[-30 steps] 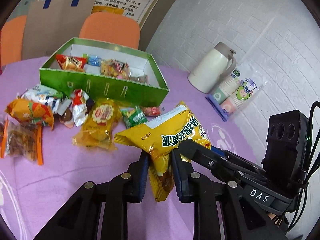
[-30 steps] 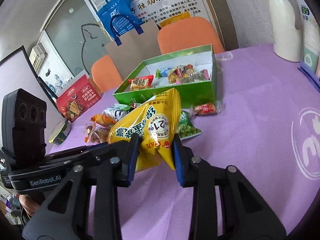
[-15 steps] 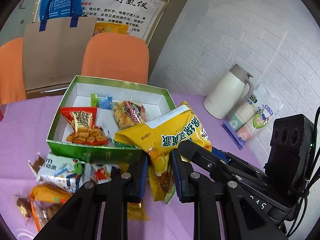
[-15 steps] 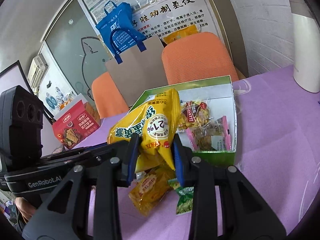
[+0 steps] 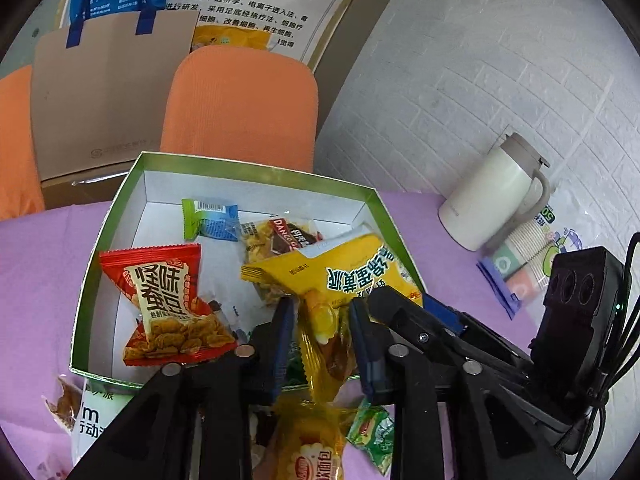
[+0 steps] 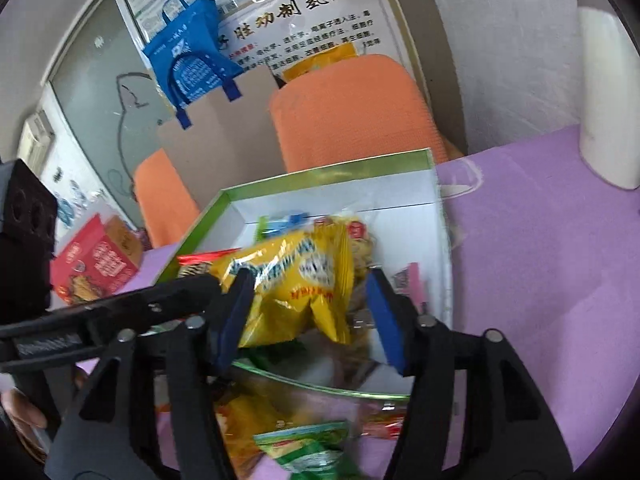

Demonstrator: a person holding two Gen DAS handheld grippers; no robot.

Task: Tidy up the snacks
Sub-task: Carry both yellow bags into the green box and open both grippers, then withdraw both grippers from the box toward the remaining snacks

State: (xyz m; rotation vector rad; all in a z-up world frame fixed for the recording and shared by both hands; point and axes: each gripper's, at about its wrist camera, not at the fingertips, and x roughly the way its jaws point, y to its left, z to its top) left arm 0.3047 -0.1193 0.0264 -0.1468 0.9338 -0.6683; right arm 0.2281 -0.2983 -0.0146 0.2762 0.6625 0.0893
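Note:
A large yellow snack bag hangs over the open green box. My left gripper is shut on the bag's lower corner. In the right wrist view the same yellow bag sits blurred between the fingers of my right gripper, whose jaws stand wide apart over the green box. The box holds a red snack pack, a green and blue pack and a clear pack of biscuits.
Loose snacks lie on the purple tablecloth in front of the box: a yellow bread pack and a green pack. A white jug and a sleeve of paper cups stand right. Orange chairs are behind the table.
Both grippers carried the yellow bag forward until it hangs over the green box. My right gripper has opened and let go of the bag. The left one still grips it.

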